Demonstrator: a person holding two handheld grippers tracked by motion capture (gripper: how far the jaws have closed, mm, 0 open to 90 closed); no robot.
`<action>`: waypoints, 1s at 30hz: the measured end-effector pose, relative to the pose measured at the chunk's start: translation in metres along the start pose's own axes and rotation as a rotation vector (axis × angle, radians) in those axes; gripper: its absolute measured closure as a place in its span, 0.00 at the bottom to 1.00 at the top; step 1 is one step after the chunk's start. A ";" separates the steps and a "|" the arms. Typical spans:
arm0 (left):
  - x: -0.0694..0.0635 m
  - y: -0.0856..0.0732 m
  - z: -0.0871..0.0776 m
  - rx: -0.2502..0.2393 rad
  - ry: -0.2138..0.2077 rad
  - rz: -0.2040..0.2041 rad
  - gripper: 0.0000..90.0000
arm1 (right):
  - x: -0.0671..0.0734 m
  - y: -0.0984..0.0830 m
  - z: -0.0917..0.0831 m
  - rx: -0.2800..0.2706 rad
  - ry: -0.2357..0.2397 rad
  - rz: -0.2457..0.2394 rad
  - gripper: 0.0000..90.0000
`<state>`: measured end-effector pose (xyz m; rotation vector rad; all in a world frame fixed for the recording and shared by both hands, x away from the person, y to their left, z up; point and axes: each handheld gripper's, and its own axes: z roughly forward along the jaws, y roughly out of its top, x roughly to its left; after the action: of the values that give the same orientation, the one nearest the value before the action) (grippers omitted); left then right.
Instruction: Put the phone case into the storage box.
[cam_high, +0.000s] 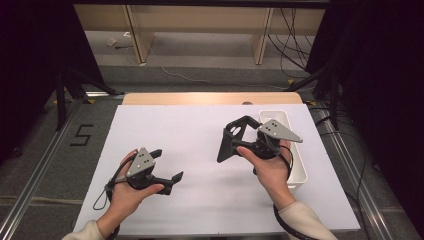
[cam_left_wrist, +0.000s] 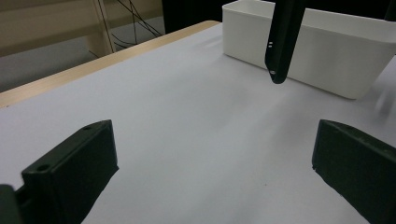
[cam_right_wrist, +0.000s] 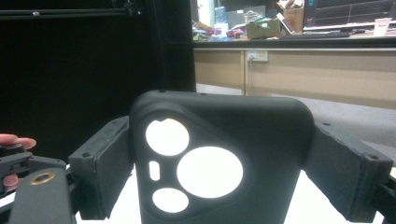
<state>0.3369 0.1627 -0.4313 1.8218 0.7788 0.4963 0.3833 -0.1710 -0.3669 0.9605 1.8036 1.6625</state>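
Nearest the person, at about seven o'clock on the white table top (cam_high: 200, 150), the left gripper (cam_high: 167, 165) lay low in the left hand (cam_high: 125, 197), its jaws spread wide with nothing but bare surface between them. At about four o'clock the right hand (cam_high: 267, 167) held the right gripper (cam_high: 227, 142) raised, its jaws clamped on the two side edges of a black phone case (cam_right_wrist: 219, 163). In the right gripper view the case stood upright between the jaws, its camera cut-outs showing bright. In the high view it hung over the table's middle right, tilted, just left of a white rectangular bin (cam_high: 300, 165). The bin stood along the table's three o'clock edge; its inside could not be made out. At twelve o'clock a strip of pale wood (cam_high: 210, 98) edged the far side of the table. Beyond it lay a grey floor (cam_high: 200, 70) with loose cables (cam_high: 290, 45), light wooden furniture legs and dark stands at either side. A "5" (cam_high: 81, 135) was marked on the floor at nine o'clock.
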 end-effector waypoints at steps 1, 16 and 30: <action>0.001 0.000 -0.001 -0.002 0.004 0.001 0.00 | 0.000 0.000 0.000 0.000 0.000 0.000 0.17; 0.002 -0.001 -0.001 0.000 0.010 -0.001 0.00 | -0.014 0.013 -0.008 -0.026 -0.047 0.002 0.17; 0.003 -0.002 0.000 0.001 0.008 0.003 0.00 | -0.027 0.021 -0.015 -0.044 -0.093 -0.001 0.17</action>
<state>0.3383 0.1650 -0.4329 1.8229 0.7823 0.5052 0.3924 -0.2017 -0.3467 1.0012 1.6988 1.6230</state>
